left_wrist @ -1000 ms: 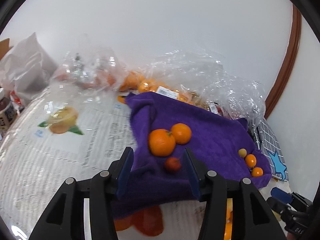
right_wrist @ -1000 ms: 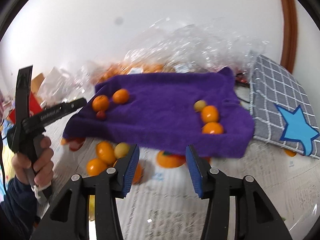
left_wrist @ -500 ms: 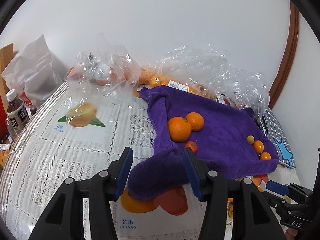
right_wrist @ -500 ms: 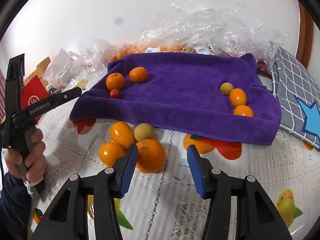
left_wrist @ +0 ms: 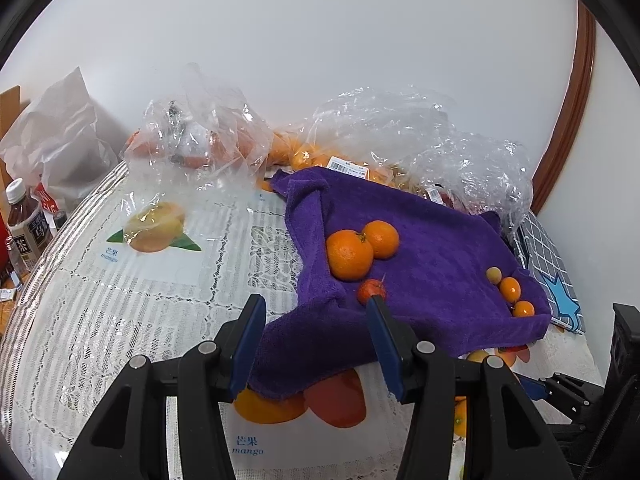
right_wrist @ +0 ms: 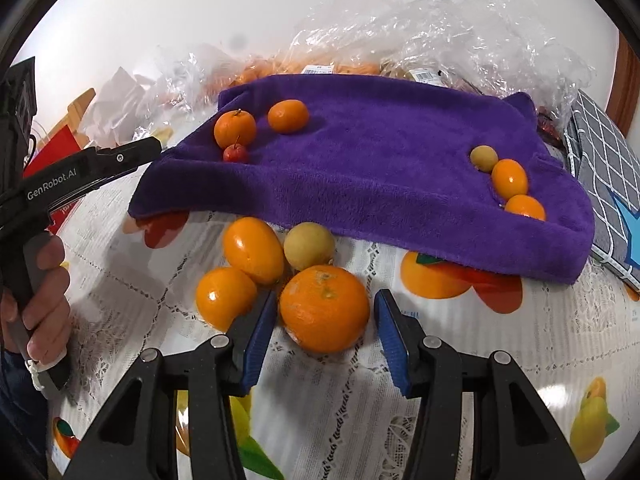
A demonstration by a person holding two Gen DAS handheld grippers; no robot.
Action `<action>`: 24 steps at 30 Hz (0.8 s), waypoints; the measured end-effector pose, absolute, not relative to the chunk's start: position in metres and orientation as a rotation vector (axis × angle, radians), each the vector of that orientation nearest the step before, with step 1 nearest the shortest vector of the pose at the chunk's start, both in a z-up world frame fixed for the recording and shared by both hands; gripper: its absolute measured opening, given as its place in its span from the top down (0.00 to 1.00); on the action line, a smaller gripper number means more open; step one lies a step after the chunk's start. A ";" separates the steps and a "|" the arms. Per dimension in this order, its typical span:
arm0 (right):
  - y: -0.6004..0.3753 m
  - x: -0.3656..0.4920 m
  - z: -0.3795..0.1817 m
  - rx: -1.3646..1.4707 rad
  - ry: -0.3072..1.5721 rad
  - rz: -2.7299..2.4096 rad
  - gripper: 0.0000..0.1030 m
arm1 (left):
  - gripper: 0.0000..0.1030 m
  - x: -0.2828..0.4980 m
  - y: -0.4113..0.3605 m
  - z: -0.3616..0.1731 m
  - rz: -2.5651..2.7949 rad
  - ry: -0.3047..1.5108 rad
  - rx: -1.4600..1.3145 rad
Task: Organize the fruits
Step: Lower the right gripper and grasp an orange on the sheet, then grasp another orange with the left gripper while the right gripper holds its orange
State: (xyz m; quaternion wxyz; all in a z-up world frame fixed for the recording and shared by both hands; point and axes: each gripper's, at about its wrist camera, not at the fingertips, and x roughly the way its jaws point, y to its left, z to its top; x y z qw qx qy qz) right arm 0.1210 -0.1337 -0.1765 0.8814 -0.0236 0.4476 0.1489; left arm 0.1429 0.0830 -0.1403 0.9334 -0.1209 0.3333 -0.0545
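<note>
A purple towel (right_wrist: 372,152) lies on the table; it also shows in the left wrist view (left_wrist: 432,240). On it sit two oranges (left_wrist: 350,254), a small red fruit (left_wrist: 370,290) and three small fruits (right_wrist: 508,178) at its right edge. In front of the towel lie a big orange (right_wrist: 324,308), two smaller orange fruits (right_wrist: 252,250) and a yellowish fruit (right_wrist: 309,245). My right gripper (right_wrist: 325,300) is open, its jaws on either side of the big orange. My left gripper (left_wrist: 316,306) is open and empty, over the towel's near left corner.
Clear plastic bags (right_wrist: 440,32) with more fruit pile up behind the towel. A grey checked cloth with a blue star (right_wrist: 604,184) lies at the right. Bottles (left_wrist: 24,224) and a white bag (left_wrist: 60,140) stand at the table's left edge. The tablecloth (left_wrist: 120,320) is lace with fruit prints.
My right gripper has moved down and forward until the big orange sits between its jaws. My left gripper has pulled back and risen a little from the towel.
</note>
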 end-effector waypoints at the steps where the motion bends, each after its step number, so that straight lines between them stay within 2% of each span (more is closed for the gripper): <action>1: -0.133 0.122 -0.177 -0.047 0.933 0.302 0.51 | 0.51 0.143 0.083 -0.140 -0.114 0.681 -0.247; 3: -0.132 0.125 -0.177 -0.047 0.928 0.283 0.55 | 0.51 0.142 0.082 -0.139 -0.121 0.680 -0.248; 4: -0.131 0.125 -0.177 -0.048 0.924 0.279 0.60 | 0.51 0.142 0.082 -0.139 -0.122 0.681 -0.246; 24: -0.206 0.088 -0.164 0.055 0.825 0.111 0.60 | 0.51 0.135 0.052 -0.141 -0.242 0.701 -0.180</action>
